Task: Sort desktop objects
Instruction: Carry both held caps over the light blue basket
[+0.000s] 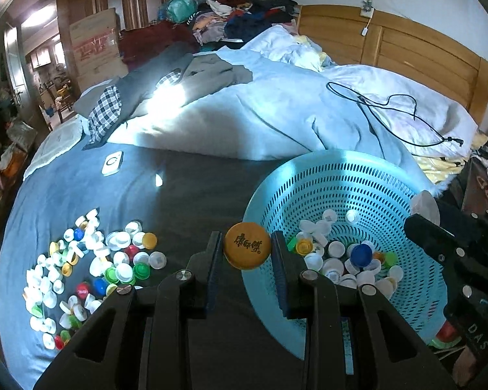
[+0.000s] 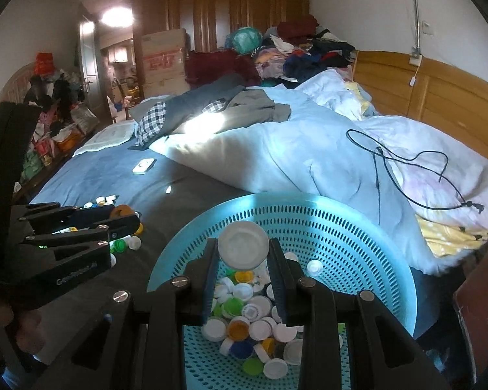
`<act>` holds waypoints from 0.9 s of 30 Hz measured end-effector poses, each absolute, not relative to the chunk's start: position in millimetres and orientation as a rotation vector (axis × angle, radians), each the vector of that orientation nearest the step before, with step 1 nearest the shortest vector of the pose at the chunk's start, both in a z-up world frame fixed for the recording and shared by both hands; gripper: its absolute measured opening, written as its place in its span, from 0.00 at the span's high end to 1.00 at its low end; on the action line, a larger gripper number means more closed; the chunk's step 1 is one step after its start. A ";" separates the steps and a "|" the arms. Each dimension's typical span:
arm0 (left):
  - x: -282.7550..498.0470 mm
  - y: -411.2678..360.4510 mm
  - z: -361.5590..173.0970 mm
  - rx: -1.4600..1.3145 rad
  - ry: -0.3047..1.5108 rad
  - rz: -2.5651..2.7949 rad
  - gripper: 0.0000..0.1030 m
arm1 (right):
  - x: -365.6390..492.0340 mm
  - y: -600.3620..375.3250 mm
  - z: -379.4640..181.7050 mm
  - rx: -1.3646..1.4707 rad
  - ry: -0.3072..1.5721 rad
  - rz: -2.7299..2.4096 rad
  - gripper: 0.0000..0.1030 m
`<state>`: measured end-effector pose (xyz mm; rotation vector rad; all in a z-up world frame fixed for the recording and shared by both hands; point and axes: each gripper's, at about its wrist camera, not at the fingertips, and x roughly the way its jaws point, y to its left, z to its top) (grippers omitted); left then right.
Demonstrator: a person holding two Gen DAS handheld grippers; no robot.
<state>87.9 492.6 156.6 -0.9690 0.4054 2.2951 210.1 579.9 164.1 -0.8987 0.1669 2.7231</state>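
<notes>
Here the left gripper (image 1: 247,253) is narrowed onto an orange bottle cap (image 1: 247,250), its two pads pressing the cap's opposite edges, printed top facing the camera. The cap hangs just at the near left rim of the turquoise perforated basket (image 1: 338,175), which lies ahead and to the right of this gripper, its bowl holding a heap of caps in the basket (image 1: 341,260), white, blue, yellow and green. To the left of the left gripper, loose caps on the bed (image 1: 91,260) are scattered over the blue-grey sheet (image 1: 195,195), and between that scatter and the basket's rim there is a strip of bare sheet straight ahead. Farther ahead lie a small white device (image 1: 112,163) and a rumpled pale duvet (image 1: 244,123) with a black cable (image 1: 390,113) across it. The right gripper (image 2: 243,250) is likewise closed to a narrow grip on a white bottle cap (image 2: 243,245), held by its rim above the basket's inside, with the heaped caps directly below and the far wall of the basket beyond. In the right wrist view the left gripper shows off to the left, outside the basket's rim, with the orange cap between its fingers. The duvet crowds the basket's far edge, and a brown box edge (image 2: 481,292) stands close to the right.
</notes>
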 end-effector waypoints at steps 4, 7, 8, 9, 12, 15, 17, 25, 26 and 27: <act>85.6 498.5 153.6 -0.986 0.405 2.284 0.76 | 210.4 581.0 161.6 -0.916 0.165 2.721 0.69; 83.6 503.1 148.9 -1.005 0.405 2.272 0.76 | 208.1 580.6 158.9 -0.936 0.165 2.709 0.68; 83.8 504.9 147.8 -1.007 0.405 2.267 0.76 | 207.9 582.0 157.6 -0.941 0.168 2.703 0.68; 84.1 506.3 147.0 -1.008 0.406 2.264 0.76 | 207.7 583.3 156.0 -0.947 0.170 2.697 0.68; 86.5 511.0 145.9 -1.006 0.409 2.249 0.76 | 207.4 585.7 151.8 -0.967 0.173 2.678 0.68; 88.9 515.6 145.7 -1.002 0.413 2.237 0.76 | 207.8 588.1 148.9 -0.980 0.178 2.661 0.68; 91.0 519.5 145.8 -0.998 0.419 2.229 0.76 | 208.2 589.7 147.4 -0.986 0.179 2.654 0.68; 95.6 529.3 145.0 -0.995 0.431 2.201 0.76 | 212.4 592.8 145.3 -0.995 0.195 2.642 0.68; 95.8 530.0 144.4 -0.996 0.432 2.197 0.76 | 213.3 592.2 145.3 -0.995 0.197 2.641 0.68; 96.2 531.4 143.8 -0.998 0.434 2.192 0.76 | 214.4 592.3 145.9 -0.993 0.200 2.641 0.68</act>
